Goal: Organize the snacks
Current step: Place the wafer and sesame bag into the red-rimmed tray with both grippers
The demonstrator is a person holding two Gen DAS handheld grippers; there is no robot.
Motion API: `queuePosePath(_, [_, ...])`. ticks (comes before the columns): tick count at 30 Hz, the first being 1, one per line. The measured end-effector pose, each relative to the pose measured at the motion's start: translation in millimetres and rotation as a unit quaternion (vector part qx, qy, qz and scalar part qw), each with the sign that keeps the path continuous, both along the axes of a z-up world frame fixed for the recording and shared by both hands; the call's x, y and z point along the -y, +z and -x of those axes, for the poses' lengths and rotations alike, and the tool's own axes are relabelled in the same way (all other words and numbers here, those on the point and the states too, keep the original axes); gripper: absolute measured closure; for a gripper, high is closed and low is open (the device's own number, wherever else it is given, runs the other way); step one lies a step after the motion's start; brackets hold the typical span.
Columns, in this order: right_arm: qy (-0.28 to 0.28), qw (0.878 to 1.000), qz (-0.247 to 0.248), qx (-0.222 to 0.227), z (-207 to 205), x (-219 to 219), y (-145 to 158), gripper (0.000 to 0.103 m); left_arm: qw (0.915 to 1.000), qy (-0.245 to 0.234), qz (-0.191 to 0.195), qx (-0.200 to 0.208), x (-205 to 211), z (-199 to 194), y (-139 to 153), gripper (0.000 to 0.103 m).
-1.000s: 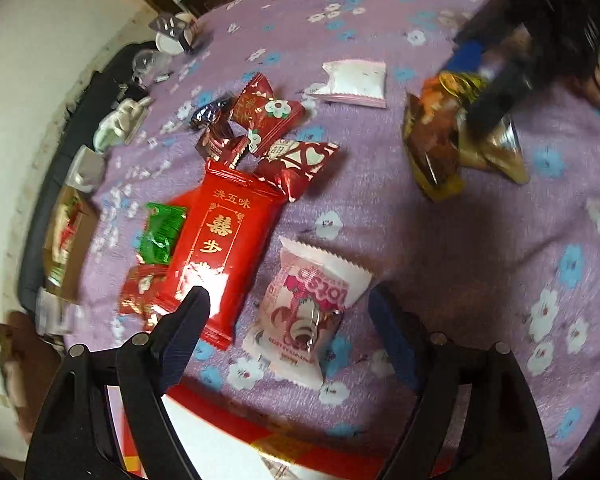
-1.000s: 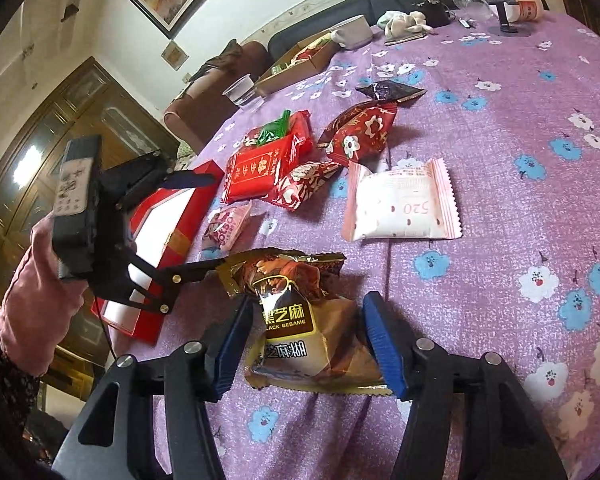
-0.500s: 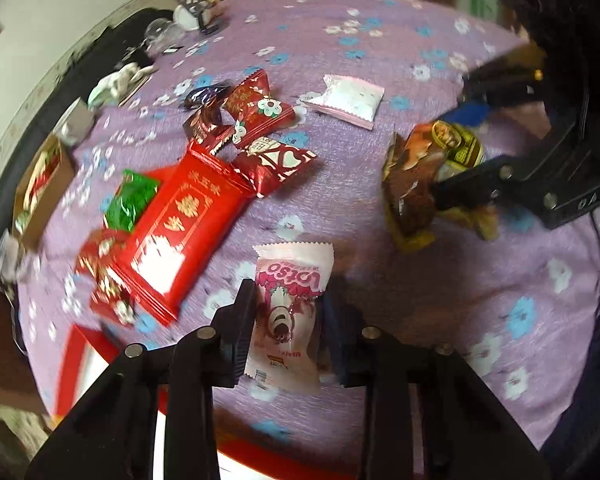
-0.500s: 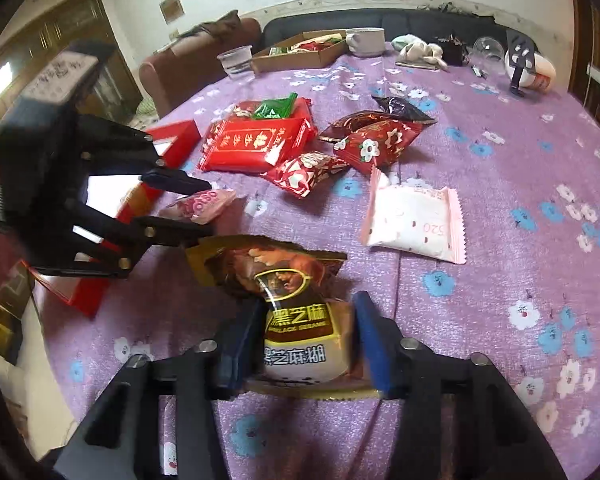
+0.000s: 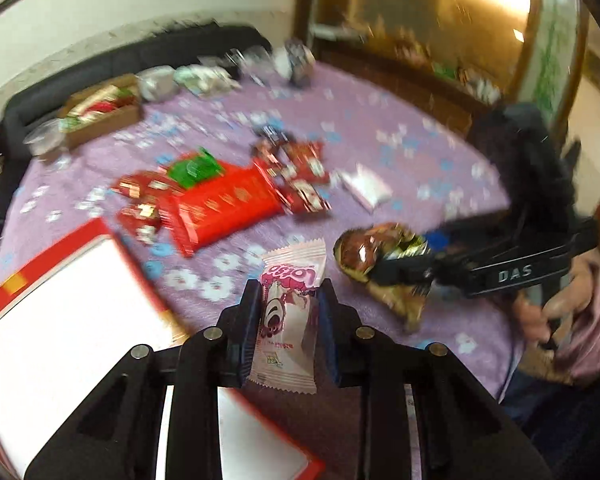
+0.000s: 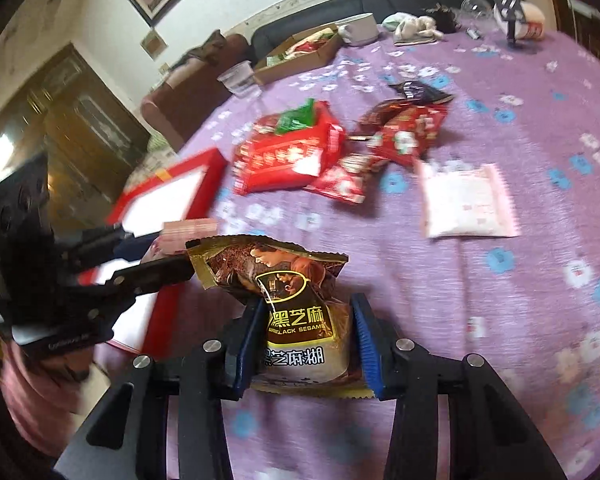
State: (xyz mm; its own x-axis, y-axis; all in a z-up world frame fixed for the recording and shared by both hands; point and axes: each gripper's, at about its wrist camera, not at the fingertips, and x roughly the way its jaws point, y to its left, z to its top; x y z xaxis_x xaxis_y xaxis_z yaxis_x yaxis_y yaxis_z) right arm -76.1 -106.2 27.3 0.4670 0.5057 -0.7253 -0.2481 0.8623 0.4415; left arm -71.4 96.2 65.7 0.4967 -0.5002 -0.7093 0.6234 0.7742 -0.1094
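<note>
Over purple table (image 5: 340, 128) | left gripper (image 5: 288, 312) closing, pinching one pink packet (image 5: 288, 300) | right gripper (image 6: 308, 340) closing, pinching one sesame packet (image 6: 296, 320)

Left gripper (image 5: 288, 312) and right gripper (image 6: 306, 336) angle downward side by side, jaws closing, each pinching a packet; bare hand (image 5: 540, 312) grips the right handle.
</note>
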Motion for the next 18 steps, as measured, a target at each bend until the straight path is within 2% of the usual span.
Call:
queuePosePath(2, [0.009, 1.000, -0.022, 0.000, -1.3, -11.6, 5.5, 0.059, 0.9994, 0.025, 0.020, 0.012, -19.7, 8.1, 8.3, 0.078])
queuePosePath(4, [0.021, 0.999, -0.033, 0.007, -3.2, -30.2, 12.4, 0.059, 0.9976, 0.061, 0.014, 0.031, -41.3, 16.2, 13.4, 0.078])
queuePosePath(6, [0.033, 0.999, -0.042, 0.010, -5.3, -49.3, 16.8, 0.059, 0.9936, 0.100, -0.009, 0.051, -62.4, 26.9, 13.8, 0.078])
queuePosePath(10, [0.059, 0.997, -0.051, 0.012, -8.5, -97.0, 18.6, 0.059, 0.9861, 0.151, -0.040, 0.058, -92.8, 42.7, 3.6, 0.078])
queuePosePath(12, [0.077, 0.995, -0.053, 0.019, -6.7, -122.4, 18.8, 0.059, 0.9793, 0.179, -0.067, 0.067, -106.1, 51.4, -2.2, 0.077])
queuePosePath(15, [0.102, 0.993, -0.060, 0.010, -5.8, -153.6, 13.2, 0.056, 0.9715, 0.210, -0.083, 0.071, -120.7, 58.0, -7.9, 0.076])
queuePosePath(18, [0.112, 0.992, -0.056, 0.001, -4.8, -173.6, 9.8, 0.053, 0.9632, 0.234, -0.100, 0.088, -129.1, 63.8, -8.3, 0.067])
